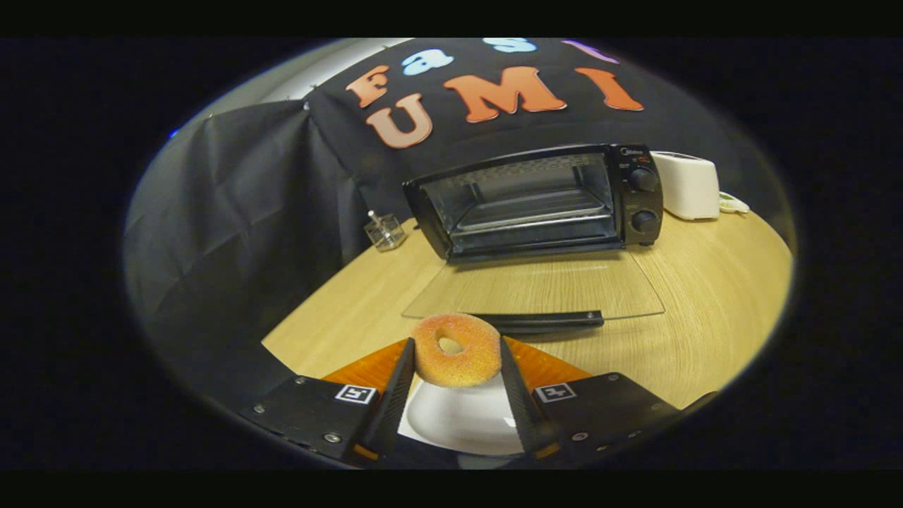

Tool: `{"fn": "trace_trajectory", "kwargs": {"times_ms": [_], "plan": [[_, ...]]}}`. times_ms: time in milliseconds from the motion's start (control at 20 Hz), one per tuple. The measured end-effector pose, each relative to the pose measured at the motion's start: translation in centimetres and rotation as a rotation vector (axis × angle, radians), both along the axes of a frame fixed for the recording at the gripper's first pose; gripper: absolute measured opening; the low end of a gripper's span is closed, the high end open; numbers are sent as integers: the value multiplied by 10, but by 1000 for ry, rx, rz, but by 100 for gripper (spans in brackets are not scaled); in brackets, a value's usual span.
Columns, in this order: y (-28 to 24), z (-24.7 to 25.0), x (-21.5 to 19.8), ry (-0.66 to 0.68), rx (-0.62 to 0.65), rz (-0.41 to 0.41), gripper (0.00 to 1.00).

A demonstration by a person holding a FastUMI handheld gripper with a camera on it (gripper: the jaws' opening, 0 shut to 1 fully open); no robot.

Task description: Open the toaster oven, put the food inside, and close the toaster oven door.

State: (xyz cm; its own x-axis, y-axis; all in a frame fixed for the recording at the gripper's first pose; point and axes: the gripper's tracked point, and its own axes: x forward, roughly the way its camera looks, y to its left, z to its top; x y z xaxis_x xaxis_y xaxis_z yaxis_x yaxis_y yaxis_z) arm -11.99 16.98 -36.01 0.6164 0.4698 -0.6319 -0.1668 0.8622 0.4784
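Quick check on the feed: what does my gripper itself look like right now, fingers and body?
The gripper has two flat black fingers with ribbed inner faces and orange bases. Its black body plates carry silver screws and a square black-and-white marker on each side.

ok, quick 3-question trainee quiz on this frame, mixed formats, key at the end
1. True or false: the toaster oven door is closed.
2. What is the hand-held gripper holding? A) donut B) white toaster C) glass jar
3. Fill in: under the held food sits a white ____.

Key: 1. False, the door lies open, flat over the table. 2. A, both fingers press on it. 3. plate.
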Motion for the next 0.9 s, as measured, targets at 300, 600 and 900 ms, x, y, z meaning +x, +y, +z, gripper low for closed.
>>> {"fn": "trace_trajectory", "kwargs": {"times_ms": [300, 600, 900], "plan": [[0, 14, 54, 7, 222, -203, 67], [11, 19, 116, 9, 369, -308, 67], [3, -9, 167, 39, 385, -442, 67]]}}
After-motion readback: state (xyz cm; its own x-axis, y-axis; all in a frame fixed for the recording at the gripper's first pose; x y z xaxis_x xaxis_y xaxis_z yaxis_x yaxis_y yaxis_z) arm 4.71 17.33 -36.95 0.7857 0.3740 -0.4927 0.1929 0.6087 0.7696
